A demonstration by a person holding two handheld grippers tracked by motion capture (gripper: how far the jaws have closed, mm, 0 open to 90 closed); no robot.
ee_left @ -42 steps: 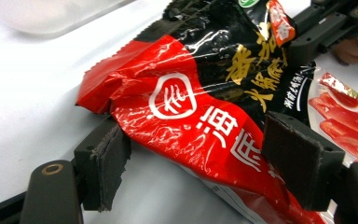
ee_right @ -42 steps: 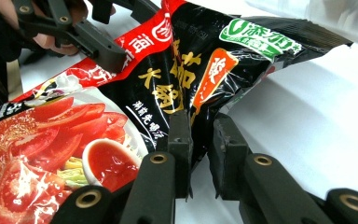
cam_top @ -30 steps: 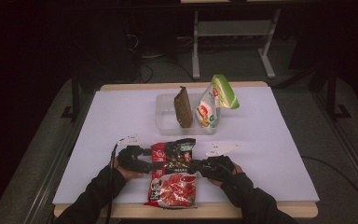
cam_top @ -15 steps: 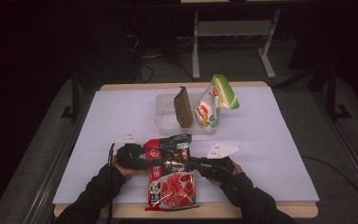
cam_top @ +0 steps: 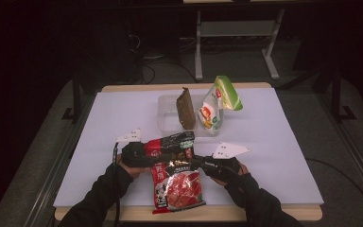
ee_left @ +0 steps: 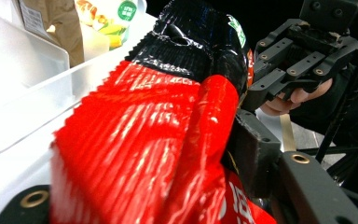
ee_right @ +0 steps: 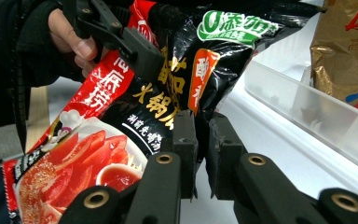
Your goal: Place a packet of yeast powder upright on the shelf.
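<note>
A red and black sauce packet [cam_top: 177, 187] lies near the table's front edge with its top end lifted and folded. My right gripper [cam_top: 196, 162] is shut on the black upper part; in the right gripper view its pads [ee_right: 184, 140] pinch the packet [ee_right: 121, 116]. My left gripper [cam_top: 153, 152] is at the packet's upper left corner, and its jaws have just been closing. They still stand apart, with the red sealed edge [ee_left: 144, 140] bunched between them. One pad [ee_left: 251, 154] rests against the fold; the other is hidden under the packet.
A clear plastic tub [cam_top: 166, 113] at the back middle holds an upright brown bag [cam_top: 185, 109] and a green and white pouch [cam_top: 217, 104]. White table surface [cam_top: 283, 142] lies open to either side. The front edge is just below the packet.
The packet's top end has risen and folded toward the left gripper. The left gripper's jaws have narrowed around the red corner. The right gripper has kept its hold in place.
</note>
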